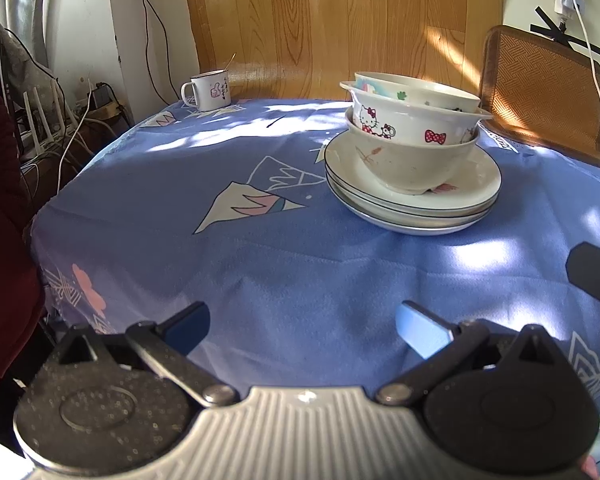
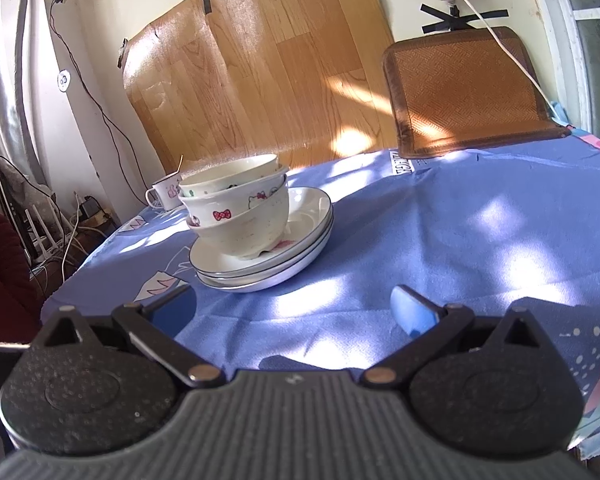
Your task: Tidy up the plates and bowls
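A stack of white plates (image 1: 472,196) with dark rims sits on the blue tablecloth (image 1: 300,264), right of centre. Three nested bowls (image 1: 410,156) stand on the top plate; the middle one (image 1: 412,124) has Hello Kitty prints. The same plates (image 2: 300,248) and bowls (image 2: 244,224) show in the right wrist view, left of centre. My left gripper (image 1: 302,330) is open and empty, low over the cloth, well short of the stack. My right gripper (image 2: 292,312) is open and empty, also short of the stack.
A white mug (image 1: 208,90) with a stick in it stands at the table's far left edge. A wood-grain sheet (image 1: 340,28) leans on the wall behind. A woven mat (image 2: 460,92) stands at the far right. Cables hang on the wall.
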